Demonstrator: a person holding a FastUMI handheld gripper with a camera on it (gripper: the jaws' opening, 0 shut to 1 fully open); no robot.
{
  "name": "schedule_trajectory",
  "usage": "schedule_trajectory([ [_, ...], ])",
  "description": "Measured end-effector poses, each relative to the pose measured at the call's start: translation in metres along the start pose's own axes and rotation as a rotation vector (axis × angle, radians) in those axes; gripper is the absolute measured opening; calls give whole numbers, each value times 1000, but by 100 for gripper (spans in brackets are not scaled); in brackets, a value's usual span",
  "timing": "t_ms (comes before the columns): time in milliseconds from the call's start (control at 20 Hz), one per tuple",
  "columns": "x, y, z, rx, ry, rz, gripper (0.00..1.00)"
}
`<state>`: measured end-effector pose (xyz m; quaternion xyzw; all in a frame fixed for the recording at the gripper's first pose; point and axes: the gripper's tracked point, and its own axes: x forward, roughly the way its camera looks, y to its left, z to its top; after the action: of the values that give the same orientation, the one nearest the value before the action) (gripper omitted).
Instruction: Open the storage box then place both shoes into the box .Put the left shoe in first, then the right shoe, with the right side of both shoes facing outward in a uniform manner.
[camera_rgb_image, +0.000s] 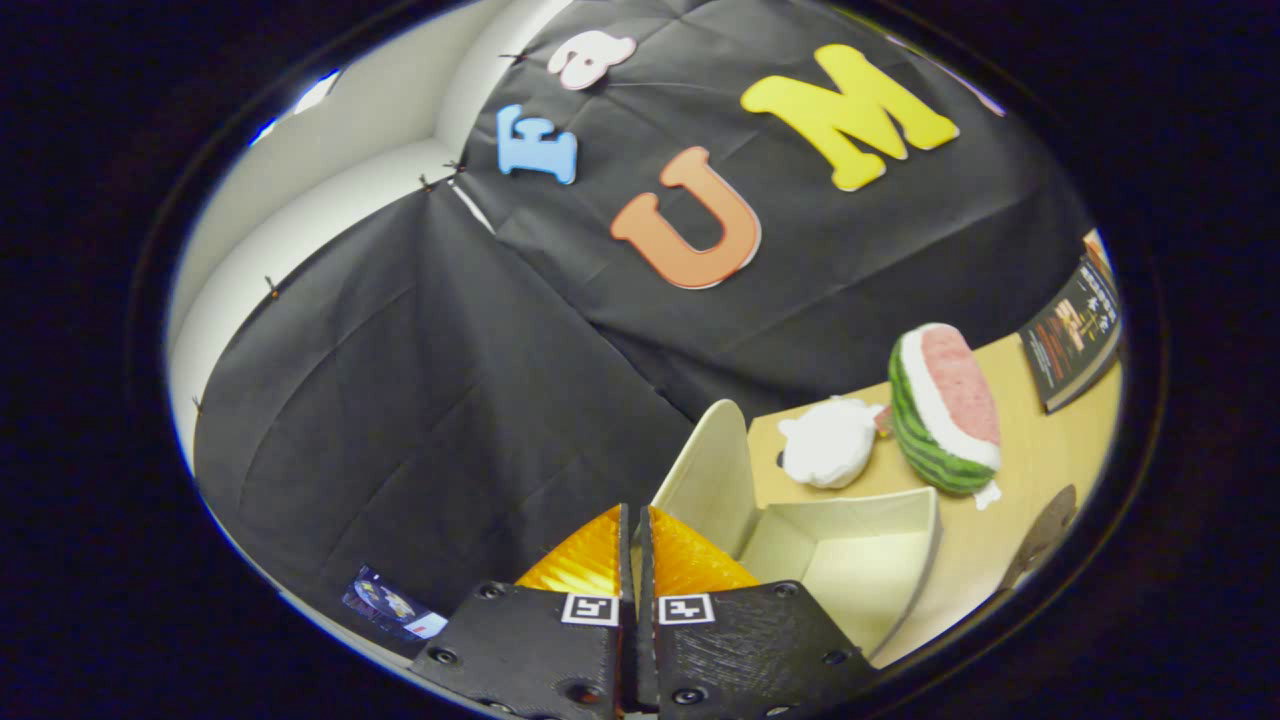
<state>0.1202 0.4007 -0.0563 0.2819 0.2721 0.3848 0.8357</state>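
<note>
Two jaws pressed together, nothing between them. Storage box (850, 560) just ahead and to the right, lid up, interior bare, standing on the table (1040, 470). Beyond the box: white plush toy (828, 442), watermelon-slice toy (945, 408). Farther right, a dark book (1075, 335).

— Where's the gripper (634, 535)?

— Low in the gripper view, pointing forward, the whole view tilted.

— And the fingers (585, 560)?

— Pressed together, side by side, just a thin seam between them. Nothing sits in that seam.

— Tips?

— Meeting at a point, touching nothing ahead of them.

— The mounts?

— Both blocks level with each other, sitting flush.
</note>
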Motion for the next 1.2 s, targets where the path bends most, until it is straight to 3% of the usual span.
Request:
schedule_trajectory([
  [200, 37, 39, -29, -125, 19, -18, 0],
  [350, 47, 53, -35, -149, 13, -22, 17],
  [400, 47, 53, -36, -159, 8, -29, 18],
  [550, 31, 40, -24, -203, -33, -98, 35],
  [600, 21, 34, -18, -221, -53, -131, 40],
  [700, -5, 21, -6, -276, -105, -193, 40],
  [850, -53, -2, 14, -367, -176, -291, 73],
  [1050, -128, -48, 37, -447, -248, -412, 93],
  [1200, -184, -105, 44, -454, -248, -514, 94],
])
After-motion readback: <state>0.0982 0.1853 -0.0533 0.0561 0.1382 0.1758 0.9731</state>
